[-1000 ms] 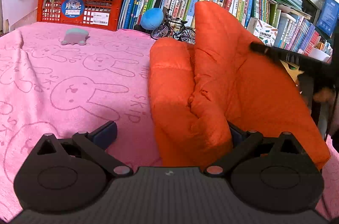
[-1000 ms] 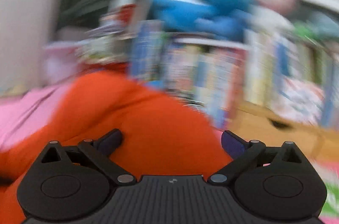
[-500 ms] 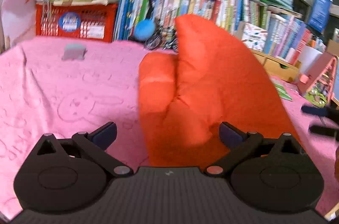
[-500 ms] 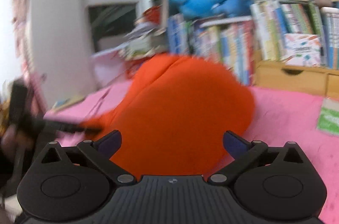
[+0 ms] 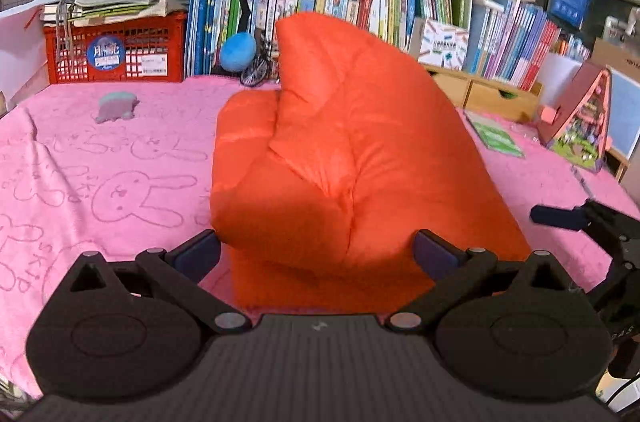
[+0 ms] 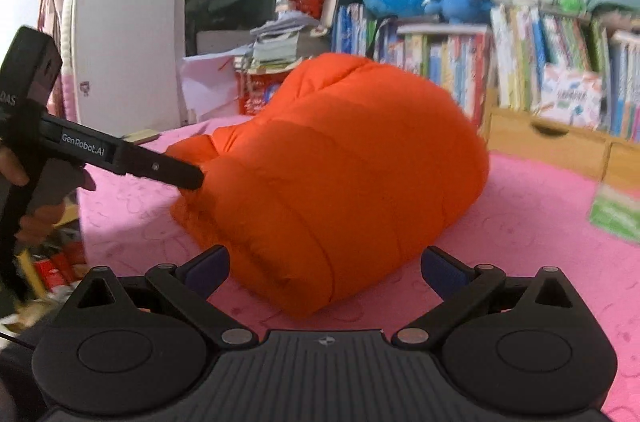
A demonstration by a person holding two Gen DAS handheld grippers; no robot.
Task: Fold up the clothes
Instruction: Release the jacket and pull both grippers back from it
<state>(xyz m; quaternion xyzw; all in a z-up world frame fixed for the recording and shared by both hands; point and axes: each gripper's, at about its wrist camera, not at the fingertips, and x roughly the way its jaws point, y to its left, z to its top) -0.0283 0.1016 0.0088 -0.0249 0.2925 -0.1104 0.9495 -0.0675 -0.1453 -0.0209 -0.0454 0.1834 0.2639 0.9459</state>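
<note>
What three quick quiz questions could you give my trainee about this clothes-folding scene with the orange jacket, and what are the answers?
1. True or false: the right gripper is shut on the orange jacket.
2. Multiple choice: what does the jacket lie on? A) a pink bunny-print blanket B) a bare wooden floor C) a red crate.
3. Short answer: is the left gripper open or shut?

Key
1. False: its fingers are spread wide and hold nothing.
2. A.
3. Open, with the jacket's near edge in front of it.
</note>
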